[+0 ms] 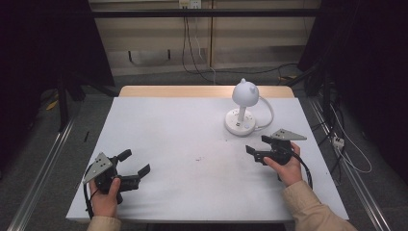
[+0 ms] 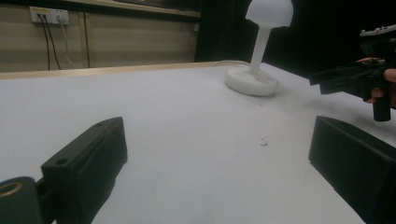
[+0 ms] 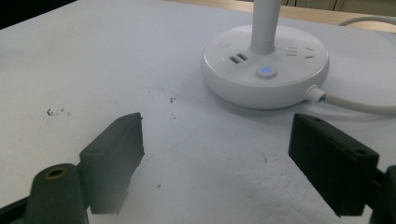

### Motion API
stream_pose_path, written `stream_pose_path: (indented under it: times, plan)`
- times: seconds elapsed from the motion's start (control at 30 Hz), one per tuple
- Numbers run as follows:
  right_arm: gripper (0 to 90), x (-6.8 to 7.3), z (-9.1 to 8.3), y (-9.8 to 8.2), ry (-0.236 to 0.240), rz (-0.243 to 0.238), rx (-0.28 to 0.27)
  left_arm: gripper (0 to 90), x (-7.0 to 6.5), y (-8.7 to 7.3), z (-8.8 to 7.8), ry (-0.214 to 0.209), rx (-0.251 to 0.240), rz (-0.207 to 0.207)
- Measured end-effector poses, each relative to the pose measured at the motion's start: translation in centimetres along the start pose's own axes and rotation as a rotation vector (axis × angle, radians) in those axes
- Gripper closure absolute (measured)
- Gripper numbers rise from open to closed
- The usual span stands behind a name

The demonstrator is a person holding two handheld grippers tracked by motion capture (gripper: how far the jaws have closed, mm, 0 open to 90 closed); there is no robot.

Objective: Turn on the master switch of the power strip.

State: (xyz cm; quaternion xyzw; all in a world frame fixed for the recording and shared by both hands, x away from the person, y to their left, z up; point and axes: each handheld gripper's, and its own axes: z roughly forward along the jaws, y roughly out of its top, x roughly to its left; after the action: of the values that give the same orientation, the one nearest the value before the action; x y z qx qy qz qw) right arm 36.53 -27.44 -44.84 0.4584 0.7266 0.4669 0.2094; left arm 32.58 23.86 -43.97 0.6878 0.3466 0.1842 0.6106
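A white desk lamp (image 1: 244,94) with a round head stands on a round base (image 1: 239,123) at the table's far right. In the right gripper view the base (image 3: 280,88) carries USB sockets and a small blue-lit button (image 3: 266,72). My right gripper (image 1: 257,144) hovers just in front of the base, a short gap away, its jaws wide apart with nothing between them (image 3: 217,126). At the near left my left gripper (image 1: 135,162) rests low over the table, open and empty (image 2: 217,133). From there the lamp (image 2: 261,42) and the right gripper (image 2: 345,79) show farther off.
A white cover (image 1: 192,144) lies over the table, with a wooden strip (image 1: 202,91) bare at the far edge. The lamp's white cable (image 3: 355,105) runs off the base to the right. Floor cables (image 1: 346,149) lie beside the table. Small dark specks (image 3: 56,112) mark the cover.
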Motion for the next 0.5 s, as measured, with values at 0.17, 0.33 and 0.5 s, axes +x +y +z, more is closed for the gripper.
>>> stream_pose_path:
  times: [0.17,0.33,0.5]
  plan:
    - [17.6,0.2,-0.9,-0.3,0.003,-0.016,-0.012,4.1,0.0,0.0,0.0,-0.001,0.002,0.005]
    - [17.1,0.3,-1.4,-0.7,0.01,-0.012,-0.012,4.1,0.0,0.1,0.0,0.0,0.002,0.005]
    - [17.0,0.5,-2.0,-1.1,0.021,-0.007,-0.019,4.1,0.0,0.0,0.0,-0.001,0.002,0.005]
